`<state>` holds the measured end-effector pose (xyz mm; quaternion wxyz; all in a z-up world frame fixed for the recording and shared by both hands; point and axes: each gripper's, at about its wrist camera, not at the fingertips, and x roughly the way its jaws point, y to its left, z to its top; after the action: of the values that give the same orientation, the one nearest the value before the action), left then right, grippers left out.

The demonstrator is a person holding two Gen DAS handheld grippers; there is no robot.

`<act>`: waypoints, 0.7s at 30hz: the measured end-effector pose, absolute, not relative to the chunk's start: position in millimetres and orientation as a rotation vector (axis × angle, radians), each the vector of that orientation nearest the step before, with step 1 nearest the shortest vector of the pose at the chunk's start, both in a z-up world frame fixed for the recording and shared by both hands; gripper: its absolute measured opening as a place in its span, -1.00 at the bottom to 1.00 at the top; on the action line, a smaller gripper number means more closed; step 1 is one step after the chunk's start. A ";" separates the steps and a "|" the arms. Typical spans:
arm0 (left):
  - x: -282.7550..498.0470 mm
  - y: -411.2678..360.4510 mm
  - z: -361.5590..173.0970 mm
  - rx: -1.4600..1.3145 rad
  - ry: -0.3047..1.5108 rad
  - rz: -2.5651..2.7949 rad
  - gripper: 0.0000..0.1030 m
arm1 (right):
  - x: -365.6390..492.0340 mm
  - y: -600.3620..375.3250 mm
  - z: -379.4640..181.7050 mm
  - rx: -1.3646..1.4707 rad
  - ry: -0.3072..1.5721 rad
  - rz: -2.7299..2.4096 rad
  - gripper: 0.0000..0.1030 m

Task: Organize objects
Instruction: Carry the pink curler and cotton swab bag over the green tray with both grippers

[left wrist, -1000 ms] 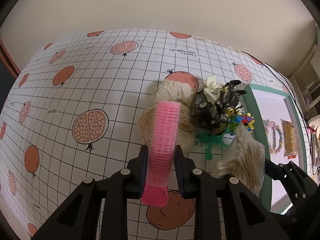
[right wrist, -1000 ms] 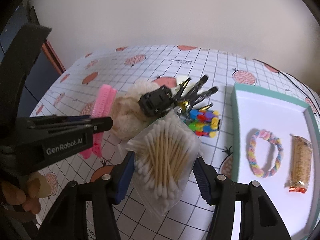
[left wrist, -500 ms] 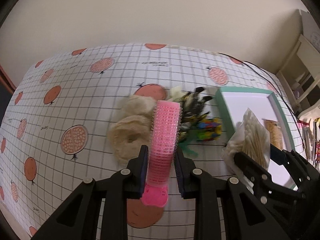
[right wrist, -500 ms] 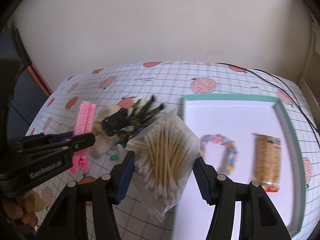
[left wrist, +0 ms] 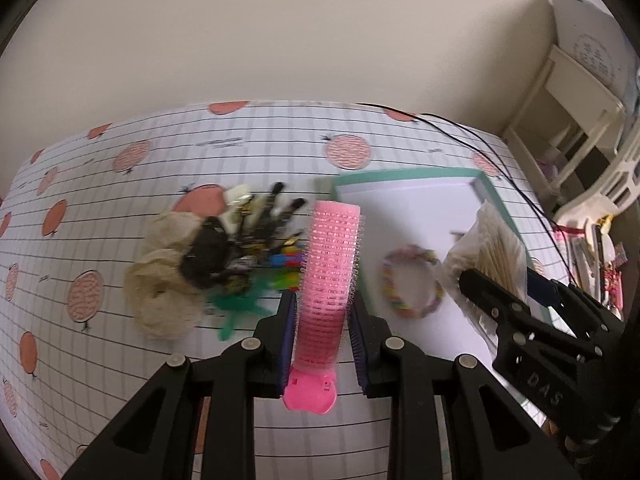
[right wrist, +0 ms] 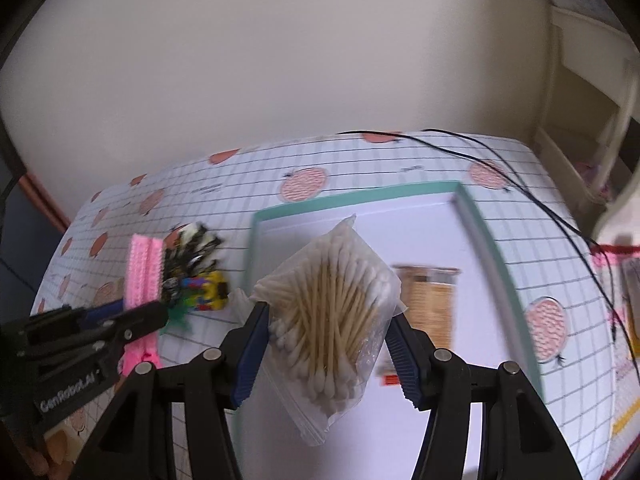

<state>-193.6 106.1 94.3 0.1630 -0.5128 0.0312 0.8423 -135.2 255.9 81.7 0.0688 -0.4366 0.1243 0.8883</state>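
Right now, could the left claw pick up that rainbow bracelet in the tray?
Probably not yet. The left claw is shut on the pink hair roller, so it has no free grip. The rainbow bracelet lies uncovered in the tray, so the path looks free.

- The left gripper (right wrist: 158, 314), seen from the right wrist view, bears white lettering on its black body reading "GenRobot.AI".
- The right gripper (left wrist: 500, 280), seen from the left wrist view, carries raised letters "DAS" on its black arm.
- Small print on the worktop (left wrist: 280, 152) cloth is too blurred to read.
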 end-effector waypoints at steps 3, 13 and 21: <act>-188.3 123.1 94.0 -1.449 0.093 2.370 -0.48 | -133.1 272.0 85.4 -1.305 0.393 2.638 0.17; -180.8 156.2 80.7 -1.467 0.120 2.286 -0.48 | -125.0 300.6 88.9 -1.356 0.365 2.537 0.17; -177.1 175.1 66.5 -1.497 0.142 2.226 -0.48 | -115.5 307.4 80.8 -1.435 0.356 2.467 0.17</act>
<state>-177.1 175.1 66.5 0.2256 -0.5430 0.0514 0.8072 -115.5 307.4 80.8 0.1322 -0.4946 0.1226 0.8502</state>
